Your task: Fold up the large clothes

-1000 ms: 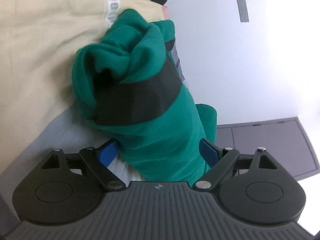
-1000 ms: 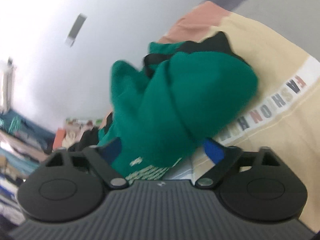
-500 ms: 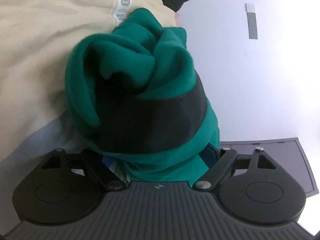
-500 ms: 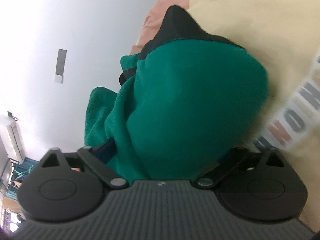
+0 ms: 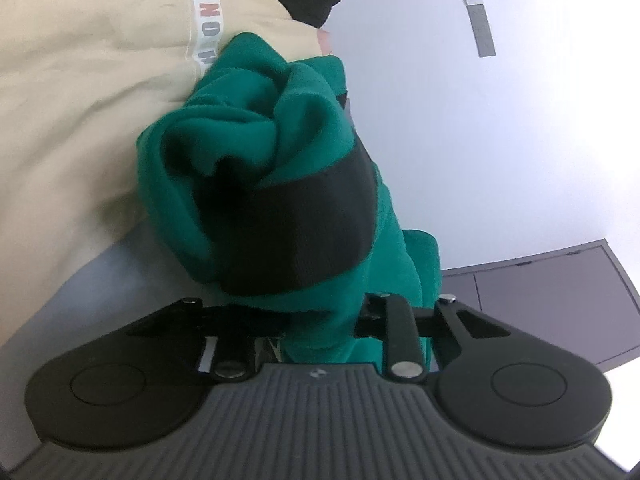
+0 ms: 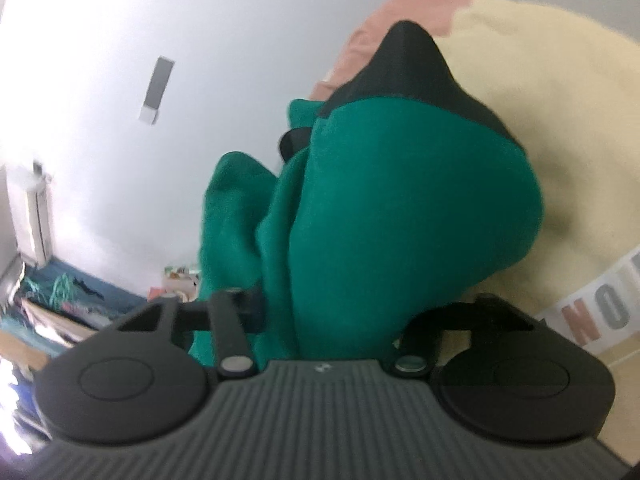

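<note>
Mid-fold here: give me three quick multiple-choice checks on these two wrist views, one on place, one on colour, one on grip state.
1. In the left wrist view, what lies to the left of the bunched green fleece garment?
A. a cream fabric with a lettered strip
B. a wooden shelf
C. a blue bucket

2. What colour is the wide band across the garment?
A. white
B. black
C. red

3. How does the left hand-held gripper stand?
A. wide open, nothing between
B. out of view
C. closed on the green cloth

Answers: 1 A, the cream fabric fills that side. 2 B, the band is black against green. 3 C, cloth runs down between the closed jaws; the right hand-held gripper holds it likewise.
</note>
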The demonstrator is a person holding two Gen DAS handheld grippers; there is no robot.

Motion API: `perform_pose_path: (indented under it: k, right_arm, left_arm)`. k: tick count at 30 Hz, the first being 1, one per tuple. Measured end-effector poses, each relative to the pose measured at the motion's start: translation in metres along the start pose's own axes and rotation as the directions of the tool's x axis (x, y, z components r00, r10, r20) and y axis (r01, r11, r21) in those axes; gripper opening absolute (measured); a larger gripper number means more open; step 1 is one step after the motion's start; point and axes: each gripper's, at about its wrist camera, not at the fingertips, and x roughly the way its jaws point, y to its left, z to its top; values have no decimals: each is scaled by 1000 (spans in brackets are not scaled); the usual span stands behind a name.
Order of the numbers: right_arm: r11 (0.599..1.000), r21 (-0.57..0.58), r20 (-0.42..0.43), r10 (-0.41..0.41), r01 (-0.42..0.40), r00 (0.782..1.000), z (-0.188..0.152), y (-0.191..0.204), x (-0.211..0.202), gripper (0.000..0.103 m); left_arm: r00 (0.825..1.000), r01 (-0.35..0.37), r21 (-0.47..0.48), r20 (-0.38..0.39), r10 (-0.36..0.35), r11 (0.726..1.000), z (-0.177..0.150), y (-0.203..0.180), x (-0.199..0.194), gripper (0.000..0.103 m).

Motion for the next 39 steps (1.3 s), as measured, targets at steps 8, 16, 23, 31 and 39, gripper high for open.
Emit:
perform_pose_path:
  k: [8, 16, 23, 31, 39]
  right_arm:
    - [992, -124, -6, 36, -37, 999, -9, 21, -39, 25]
    - [986, -160, -28, 38, -42, 999, -20, 39, -83, 23]
    - [964, -253, -22, 78, -81, 997, -47, 51, -138, 22]
    - [960, -257, -25, 109, -112, 994, -63, 56, -187, 20]
    - [949, -273, -26, 160, -161, 987, -55, 65, -203, 20]
  left_arm:
    - [999, 26, 69, -22, -24, 997, -7, -8, -37, 22]
    - [1000, -12, 147, -25, 16, 989, -24, -33, -74, 21]
    - [999, -33, 184, 19, 30, 982, -45, -38, -118, 21]
    - [995, -98, 224, 47, 90, 970, -100, -35, -185, 19]
    - [995, -85, 260, 72, 68, 962, -111, -49, -207, 19]
